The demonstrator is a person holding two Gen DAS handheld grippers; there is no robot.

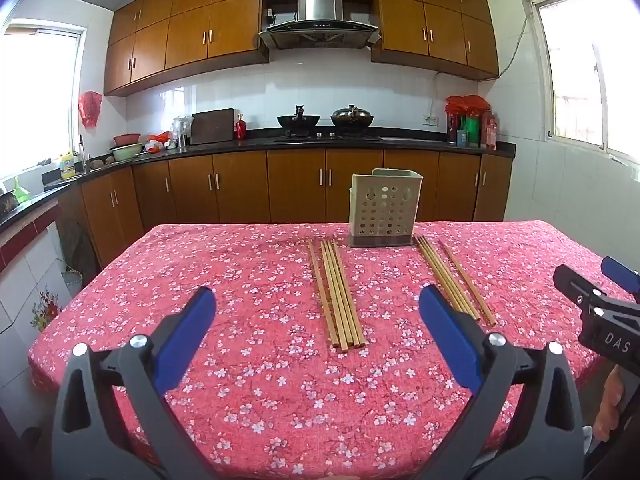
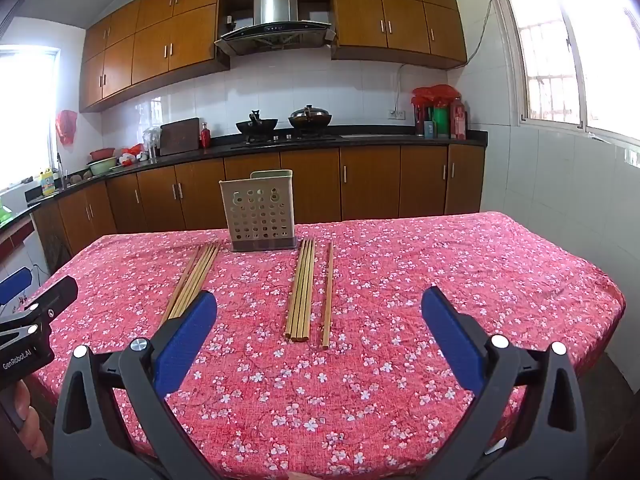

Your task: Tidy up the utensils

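The tabletop is covered with a red cloth printed with small white flowers, and a perforated beige utensil holder stands upright on a dark base toward its far side. All positions below are given relative to this holder. A left bundle of chopsticks lies flat on the cloth in front of the holder and to its left, with the far tips close to the holder's base; one stick of this bundle lies slightly apart on the outer side. A right bundle of chopsticks lies flat in front of the holder and to its right, its sticks packed side by side. A single chopstick lies just beside that bundle, on the side away from the holder, not touching it. The left tongs are spread wide and hold nothing; they hang above the cloth on the near side of the holder, roughly in line with the left bundle. The right tongs are likewise spread wide and empty, positioned on the near side of the holder, roughly in line with the right bundle and the single chopstick. No chopstick shows above the holder's rim.
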